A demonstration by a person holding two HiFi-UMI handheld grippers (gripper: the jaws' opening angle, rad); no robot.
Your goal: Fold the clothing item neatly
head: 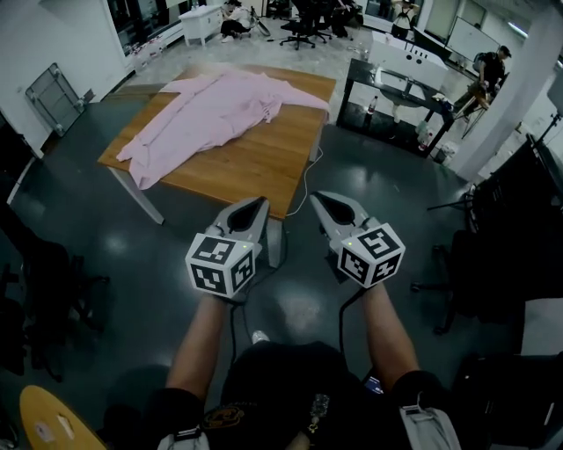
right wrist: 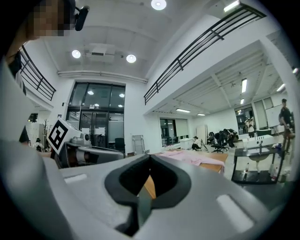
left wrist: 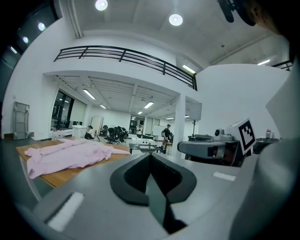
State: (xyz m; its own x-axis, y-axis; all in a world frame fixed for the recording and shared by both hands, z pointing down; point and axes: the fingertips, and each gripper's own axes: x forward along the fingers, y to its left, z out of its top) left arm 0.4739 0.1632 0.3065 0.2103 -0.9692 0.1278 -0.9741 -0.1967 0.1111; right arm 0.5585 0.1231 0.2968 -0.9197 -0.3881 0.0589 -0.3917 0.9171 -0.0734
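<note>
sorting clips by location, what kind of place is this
Likely an open-plan office or lab hall: office chairs at the back, a railed mezzanine overhead, and a wooden table holding a pink garment.

No words, numbers or brand names can be read anywhere. The left gripper (head: 259, 204) and the right gripper (head: 317, 199) each carry a cube faced with black-and-white square markers, which are coded patterns and not letters. A yellowish print on the person's dark shirt (head: 230, 415) is too small to read.
</note>
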